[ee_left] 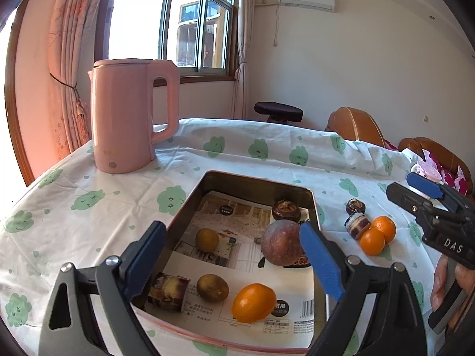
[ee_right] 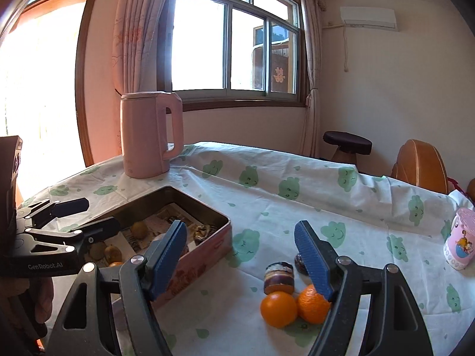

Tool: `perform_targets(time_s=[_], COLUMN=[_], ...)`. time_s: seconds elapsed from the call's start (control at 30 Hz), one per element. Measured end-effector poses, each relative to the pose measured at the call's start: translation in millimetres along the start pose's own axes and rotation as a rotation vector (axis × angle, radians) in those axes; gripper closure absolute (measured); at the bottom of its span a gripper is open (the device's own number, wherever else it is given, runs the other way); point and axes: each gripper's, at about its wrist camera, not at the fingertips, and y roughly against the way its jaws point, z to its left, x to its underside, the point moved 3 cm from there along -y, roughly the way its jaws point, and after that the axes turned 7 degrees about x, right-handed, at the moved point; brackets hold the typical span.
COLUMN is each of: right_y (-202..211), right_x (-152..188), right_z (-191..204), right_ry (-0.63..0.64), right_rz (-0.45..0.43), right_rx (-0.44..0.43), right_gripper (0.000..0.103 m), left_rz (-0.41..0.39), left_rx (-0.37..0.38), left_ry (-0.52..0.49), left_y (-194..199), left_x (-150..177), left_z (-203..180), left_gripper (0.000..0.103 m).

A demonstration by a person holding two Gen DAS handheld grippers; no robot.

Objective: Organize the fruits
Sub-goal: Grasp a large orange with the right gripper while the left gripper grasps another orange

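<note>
My left gripper [ee_left: 234, 255] hangs over the metal tin [ee_left: 314, 204] with its fingers spread wide and nothing between them; on the printed paper lining the tin lie an orange [ee_left: 253, 302], two brownish-green round fruits [ee_left: 207, 239], a large reddish-brown fruit [ee_left: 282, 242], a dark fruit [ee_left: 286, 210] at the far wall and a striped chunk [ee_left: 167, 291] at the near left corner. My right gripper [ee_right: 240, 261] is likewise released and empty, poised above two oranges [ee_right: 279, 308] touching each other on the cloud-print tablecloth [ee_right: 297, 178], just beside the tin, with a striped chunk [ee_right: 279, 277] and a dark fruit [ee_right: 299, 261] directly behind them. A pink kettle [ee_right: 148, 136] stands beyond the tin, and a pink cup [ee_right: 460, 243] sits well apart at the right edge.
</note>
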Motion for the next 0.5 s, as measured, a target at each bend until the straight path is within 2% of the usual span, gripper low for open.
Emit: perform_targets(time_s=[0.1, 0.23, 0.33, 0.5], right_y=[1, 1, -5, -19], right_x=[5, 15, 24, 33], right_z=[-34, -70, -81, -74], right_ry=[-0.033, -0.106, -0.141, -0.151], right_rz=[0.020, 0.067, 0.111, 0.176], right_rx=[0.089, 0.149, 0.147, 0.099], right_gripper=[0.027, 0.026, 0.027, 0.027], left_rz=[0.003, 0.005, 0.004, 0.008], left_rx=[0.007, 0.021, 0.024, 0.027], left_ry=[-0.029, -0.058, -0.080, -0.124], left_y=[-3, -8, -13, -21], left_x=[-1, -3, -3, -1], left_z=[-17, -37, -53, -76], left_gripper=[0.009, 0.009, 0.005, 0.004])
